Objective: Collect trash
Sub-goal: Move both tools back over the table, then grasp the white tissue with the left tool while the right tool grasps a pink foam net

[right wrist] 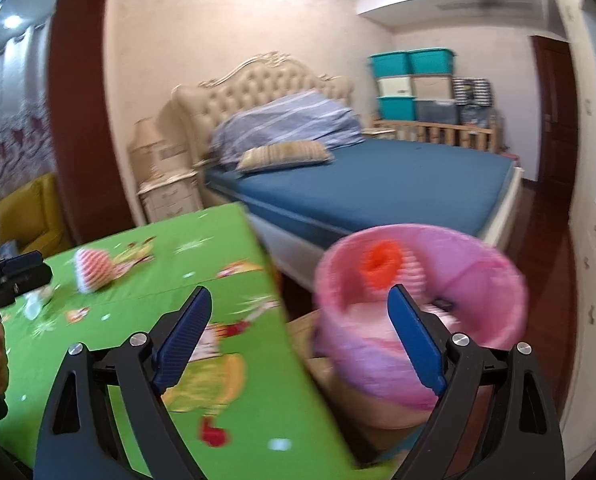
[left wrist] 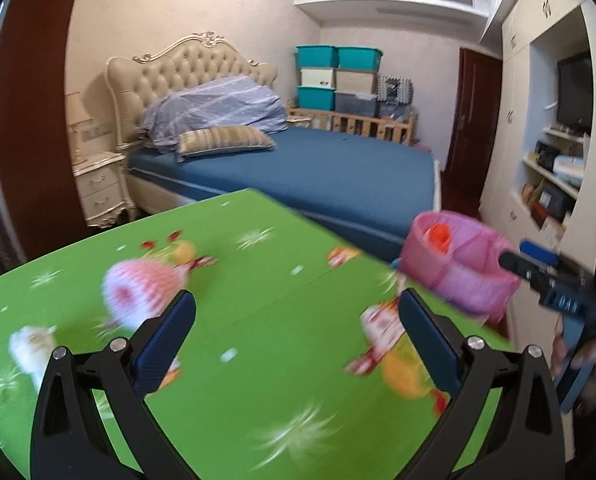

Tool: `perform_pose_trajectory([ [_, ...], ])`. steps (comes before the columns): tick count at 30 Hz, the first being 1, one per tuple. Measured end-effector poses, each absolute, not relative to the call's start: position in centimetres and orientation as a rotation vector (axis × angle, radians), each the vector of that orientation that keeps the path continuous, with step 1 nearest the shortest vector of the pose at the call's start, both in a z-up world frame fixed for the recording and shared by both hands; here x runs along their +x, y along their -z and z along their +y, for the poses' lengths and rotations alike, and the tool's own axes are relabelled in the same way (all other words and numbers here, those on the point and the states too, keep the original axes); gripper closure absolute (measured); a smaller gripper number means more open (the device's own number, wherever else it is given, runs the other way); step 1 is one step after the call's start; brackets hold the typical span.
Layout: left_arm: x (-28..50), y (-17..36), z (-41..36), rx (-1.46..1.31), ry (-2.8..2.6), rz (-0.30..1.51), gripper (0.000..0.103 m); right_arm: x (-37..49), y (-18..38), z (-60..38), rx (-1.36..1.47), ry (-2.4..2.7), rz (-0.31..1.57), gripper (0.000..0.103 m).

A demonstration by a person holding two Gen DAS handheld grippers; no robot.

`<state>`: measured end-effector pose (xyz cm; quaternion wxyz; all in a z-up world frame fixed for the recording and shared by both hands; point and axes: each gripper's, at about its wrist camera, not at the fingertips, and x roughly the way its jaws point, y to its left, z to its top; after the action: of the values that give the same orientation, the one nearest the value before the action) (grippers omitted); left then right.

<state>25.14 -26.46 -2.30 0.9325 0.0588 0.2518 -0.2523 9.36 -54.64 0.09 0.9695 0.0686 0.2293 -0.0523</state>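
Left gripper [left wrist: 296, 338] fingers spread wide, empty, above green cartoon-print table [left wrist: 258, 280]. Right gripper [right wrist: 300, 338] fingers wide apart too, gripping nothing, beside pink mesh trash basket [right wrist: 478, 292] off table's right edge. Pink-white crumpled wrapper [left wrist: 138, 292] near table's left edge.

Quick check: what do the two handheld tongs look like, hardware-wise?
Both match: the left tongs and right tongs have black, triangular-cutout plastic arms, silver pivot bolts, and blue ribbed flat finger pads. Seen from the side, the right unit shows a blue-and-black body. No cables or sleeves visible.
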Motion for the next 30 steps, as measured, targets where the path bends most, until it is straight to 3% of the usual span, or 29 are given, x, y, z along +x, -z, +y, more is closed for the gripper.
perform_pose_trajectory([
  [17, 25.1, 5.8, -6.5, -0.025, 0.084, 0.614, 0.005, 16.5, 1.3, -36.0, -0.024, -0.218, 0.597, 0.018],
  [24, 25.9, 6.5, -2.5, -0.088, 0.021, 0.663, 0.005, 20.0, 1.6, -31.0, -0.099, -0.278, 0.649, 0.018],
  [30, 27.9, 6.5, -3.4, -0.091, 0.018, 0.686, 0.005, 23.6, 1.9, -27.9, -0.137, -0.293, 0.681, 0.022],
])
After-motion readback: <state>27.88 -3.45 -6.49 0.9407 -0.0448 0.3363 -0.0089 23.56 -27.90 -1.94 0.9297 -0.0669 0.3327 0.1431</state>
